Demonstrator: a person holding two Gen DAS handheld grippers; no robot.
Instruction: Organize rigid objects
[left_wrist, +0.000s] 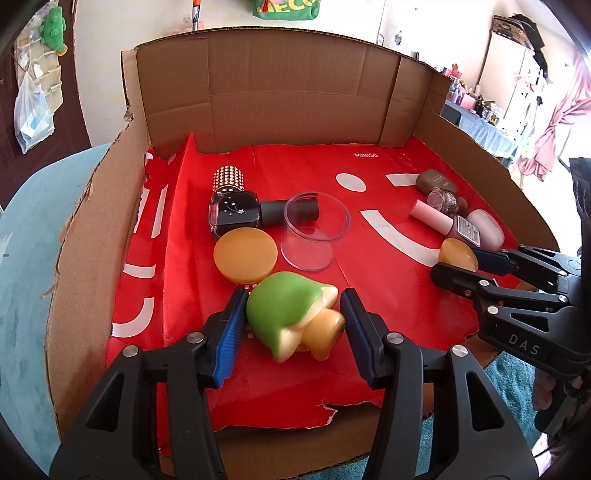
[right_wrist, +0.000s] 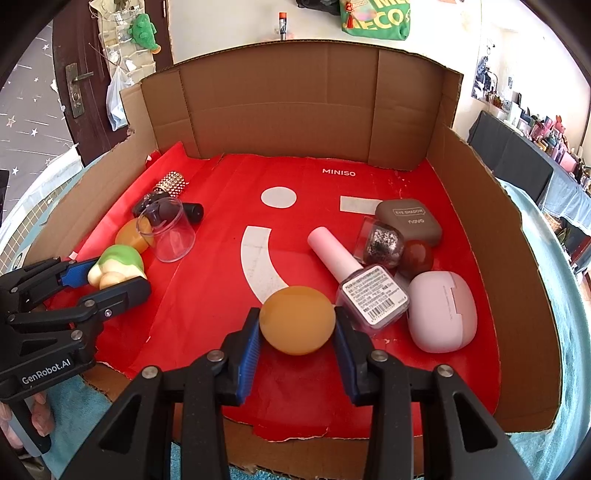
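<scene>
The amber ball sat pinched between the right gripper pads, just beside the pink polish bottle, probably to join that cluster. The left gripper bracketed the green figurine; whether its pads touched could not be determined. Ahead of it lay an amber lid and clear cup.

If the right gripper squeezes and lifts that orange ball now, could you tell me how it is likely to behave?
The orange ball looks smooth and glossy, so it may slip between the right gripper pads. Being round, it would probably roll across the red paper liner if released. It appears slightly flattened and translucent, so it might be soft rather than hard, though I cannot confirm that.
</scene>
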